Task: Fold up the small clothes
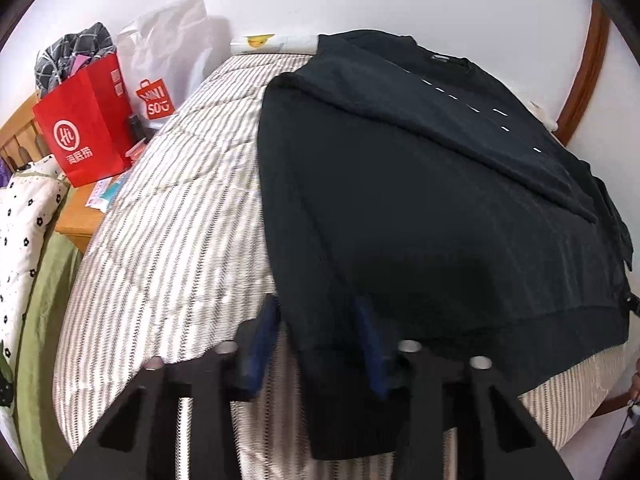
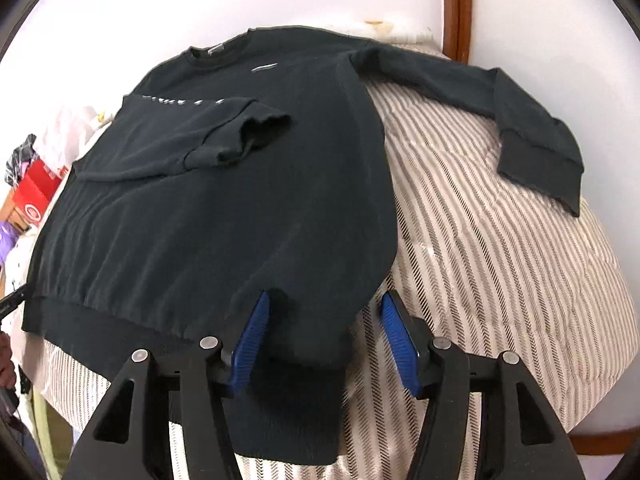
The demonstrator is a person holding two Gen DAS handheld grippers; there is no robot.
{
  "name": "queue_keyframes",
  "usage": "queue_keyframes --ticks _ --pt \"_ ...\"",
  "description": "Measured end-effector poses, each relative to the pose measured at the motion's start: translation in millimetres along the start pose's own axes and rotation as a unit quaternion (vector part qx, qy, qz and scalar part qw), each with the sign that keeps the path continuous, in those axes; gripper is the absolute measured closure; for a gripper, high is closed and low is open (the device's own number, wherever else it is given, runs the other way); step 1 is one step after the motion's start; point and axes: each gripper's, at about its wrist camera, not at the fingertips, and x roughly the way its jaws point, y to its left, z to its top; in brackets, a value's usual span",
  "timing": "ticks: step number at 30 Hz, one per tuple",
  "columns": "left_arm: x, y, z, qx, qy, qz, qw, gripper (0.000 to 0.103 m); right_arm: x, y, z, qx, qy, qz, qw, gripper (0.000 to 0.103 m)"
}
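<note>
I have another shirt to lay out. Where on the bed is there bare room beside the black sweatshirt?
Bare striped quilt lies between the black sweatshirt body and its outstretched sleeve. Another bare strip borders the sweatshirt's other side, toward the red bag. That bedside corner is crowded with bags.

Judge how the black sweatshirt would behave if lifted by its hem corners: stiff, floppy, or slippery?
Probably floppy: the black sweatshirt drapes over the bed edge, and its folded sleeve lies rumpled. Likely medium-weight for its size, going by the thick ribbed hem. Probably not slippery, since the fabric looks matte and the striped quilt is textured; the loose sleeve would likely trail.
</note>
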Motion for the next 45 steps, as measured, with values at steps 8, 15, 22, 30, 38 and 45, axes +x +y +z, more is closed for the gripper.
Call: queue_keyframes --ticks 8,15,22,30,38,45 --pt "-20.1 12.2 -5.8 -0.017 -0.007 -0.016 0.9997 0.091 -28.2 9.3 -10.9 -0.02 -0.023 -0.004 1.0 0.093" --pt "-41.6 28.2 -34.7 -0.031 0.006 -0.037 0.9988 0.091 -52.2 26.6 -21.6 -0.06 -0.012 -0.029 0.998 0.093" --pt "-39.8 38.3 -51.3 -0.047 0.027 -0.048 0.9974 0.086 -54.4 33.2 -30.7 -0.074 -0.006 -0.04 0.996 0.09" --pt "-45.6 26.4 -23.7 -0.03 -0.011 -0.011 0.9994 0.045 -74.7 -8.4 -6.8 -0.033 -0.06 -0.082 0.994 0.06" --pt "-28.3 -4.1 12.3 -0.027 -0.018 -0.021 0.9992 0.044 -32.1 -85.0 29.6 0.018 -0.051 -0.161 0.985 0.054" --pt "-3.6 -26.6 33.7 -0.025 -0.006 -0.011 0.9996 0.044 20.8 -113.4 63.5 0.021 -0.02 -0.17 0.985 0.053"
